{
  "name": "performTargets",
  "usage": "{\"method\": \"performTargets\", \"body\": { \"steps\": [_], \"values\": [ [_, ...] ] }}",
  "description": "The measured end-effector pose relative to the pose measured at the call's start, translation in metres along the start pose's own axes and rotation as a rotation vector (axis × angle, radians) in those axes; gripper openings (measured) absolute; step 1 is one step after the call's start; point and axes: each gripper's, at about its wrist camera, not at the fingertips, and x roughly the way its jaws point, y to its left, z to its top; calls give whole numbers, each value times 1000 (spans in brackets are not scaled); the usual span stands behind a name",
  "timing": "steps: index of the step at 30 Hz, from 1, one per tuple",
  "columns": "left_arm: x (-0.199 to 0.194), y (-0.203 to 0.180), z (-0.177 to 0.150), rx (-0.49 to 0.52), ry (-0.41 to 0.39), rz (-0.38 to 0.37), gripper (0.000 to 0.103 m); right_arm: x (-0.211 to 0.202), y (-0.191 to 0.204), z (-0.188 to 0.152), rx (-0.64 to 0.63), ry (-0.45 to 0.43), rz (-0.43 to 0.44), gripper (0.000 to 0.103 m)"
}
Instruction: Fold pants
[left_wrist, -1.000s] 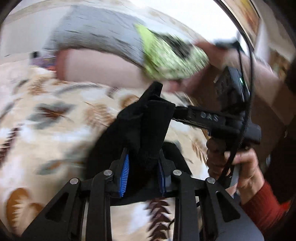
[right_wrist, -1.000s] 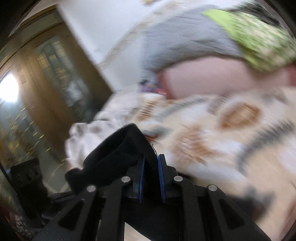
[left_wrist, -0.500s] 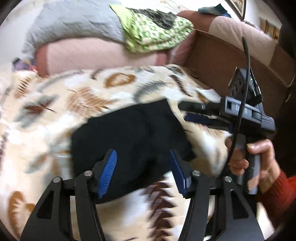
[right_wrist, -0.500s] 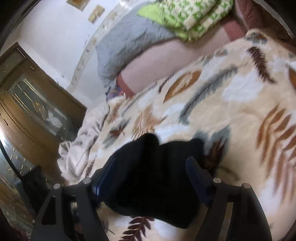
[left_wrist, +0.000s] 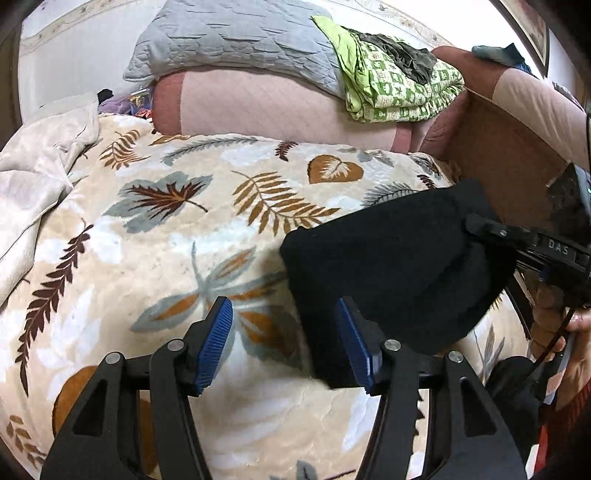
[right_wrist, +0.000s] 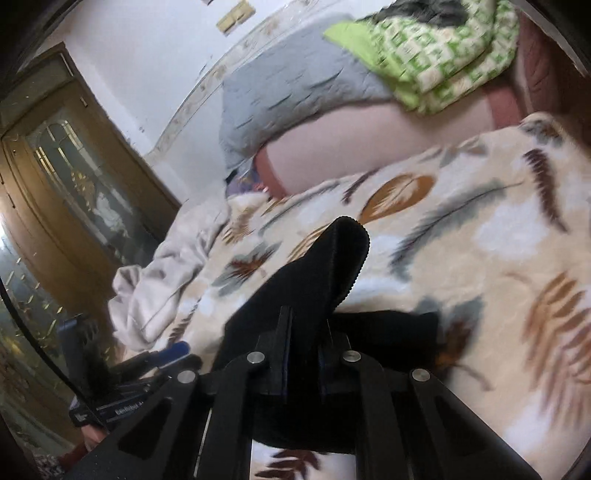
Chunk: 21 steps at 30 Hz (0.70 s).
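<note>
Pants (left_wrist: 391, 266) black, folded bundle on leaf-print blanket (left_wrist: 155, 236) | right tool (right_wrist: 303, 363) just closed, pinching pants | left tool (left_wrist: 284, 343) spread, empty

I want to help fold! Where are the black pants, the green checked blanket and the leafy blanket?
black pants (left_wrist: 391, 258), left wrist view, middle of fabric.
green checked blanket (left_wrist: 399, 88), left wrist view, top fold.
leafy blanket (left_wrist: 147, 236), left wrist view, bare patch.

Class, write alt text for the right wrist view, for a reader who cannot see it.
The right tool is shut on a raised fold of the black pants, which lie on a leaf-patterned blanket. Behind are a grey quilt and a green checked cloth.
</note>
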Motion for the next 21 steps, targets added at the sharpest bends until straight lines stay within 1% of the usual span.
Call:
{"method": "performTargets", "body": {
  "steps": [2, 4, 6, 7, 10, 11, 12, 13, 14, 16, 19, 20, 21],
  "values": [
    [7, -6, -1, 14, 6, 3, 59, -1, -16, -7, 30, 19, -41, 9],
    [19, -11, -6, 19, 34, -4, 59, 12, -31, -19, 63, 78, -70, 9],
    [31, -16, -10, 29, 67, -5, 59, 29, -38, -34, 43, 147, -147, 10],
    [35, -18, -12, 35, 74, -5, 59, 34, -40, -39, 35, 165, -165, 10],
    [38, -20, -13, 37, 76, -12, 60, 27, -38, -36, 32, 149, -163, 22],
    [39, -20, -13, 30, 81, -12, 62, 23, -38, -31, 31, 139, -171, 35],
    [40, -19, -13, 22, 87, -15, 62, 14, -39, -26, 27, 116, -184, 41],
    [41, -18, -14, 14, 89, -20, 62, 8, -38, -19, 20, 86, -195, 42],
    [41, -17, -14, 7, 87, -24, 63, 0, -33, -9, 5, 49, -181, 42],
    [40, -16, -16, -1, 86, -26, 63, 3, -20, 8, -32, 40, -124, 44],
    [41, -16, -17, -5, 86, -21, 63, 27, 5, 26, -124, 82, -86, 44],
    [42, -16, -18, -9, 89, -19, 63, 42, 15, 31, -163, 112, -72, 44],
    [42, -15, -19, -12, 91, -18, 63, 56, 23, 34, -196, 142, -80, 44]
  ]
}}
